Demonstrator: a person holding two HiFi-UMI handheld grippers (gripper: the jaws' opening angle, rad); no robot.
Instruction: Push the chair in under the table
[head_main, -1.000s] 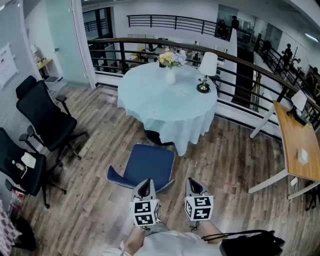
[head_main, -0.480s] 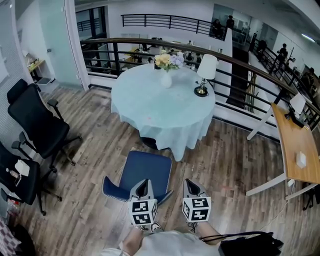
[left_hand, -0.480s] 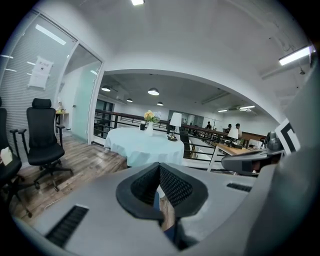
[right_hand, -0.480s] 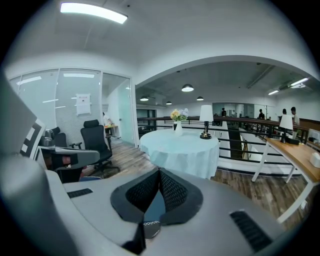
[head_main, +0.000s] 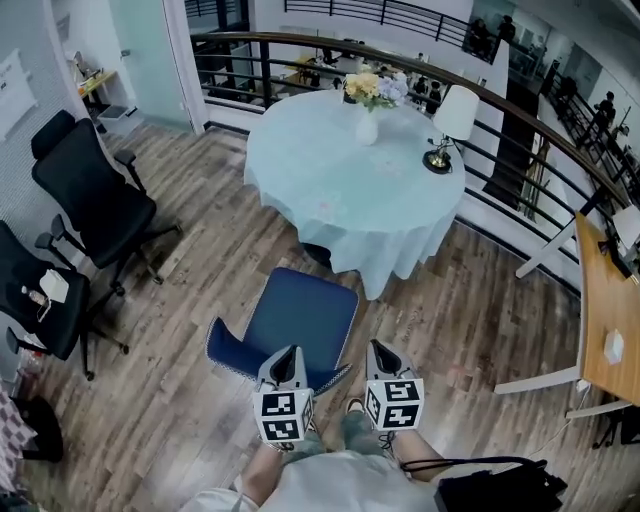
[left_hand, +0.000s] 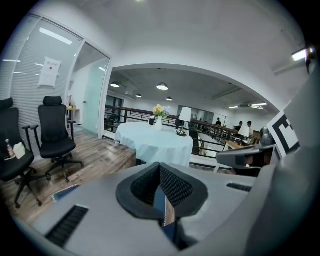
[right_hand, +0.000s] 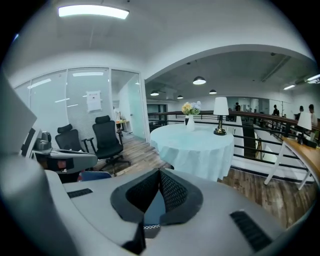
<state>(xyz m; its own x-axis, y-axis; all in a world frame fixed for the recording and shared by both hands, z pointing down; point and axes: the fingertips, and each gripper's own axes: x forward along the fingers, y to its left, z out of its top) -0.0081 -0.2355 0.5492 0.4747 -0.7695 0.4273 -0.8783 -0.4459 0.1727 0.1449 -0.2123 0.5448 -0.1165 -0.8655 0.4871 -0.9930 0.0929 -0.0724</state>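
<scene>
A blue padded chair stands on the wood floor, its seat pointing at the round table with the pale blue cloth, a short gap between them. The backrest edge with white stitching is nearest me. My left gripper hangs shut over that backrest edge; in the left gripper view its pads meet, and blue chair fabric shows below. My right gripper is shut too, just right of the backrest's corner. In the right gripper view the table lies ahead.
A vase of flowers and a lamp stand on the table. Two black office chairs are at the left. At the right stands a wooden desk, behind the table a black railing, by my feet a black bag.
Both grippers have moved forward a little toward the chair's backrest, and the head view has swung. The chair stands about where it was relative to the table.
</scene>
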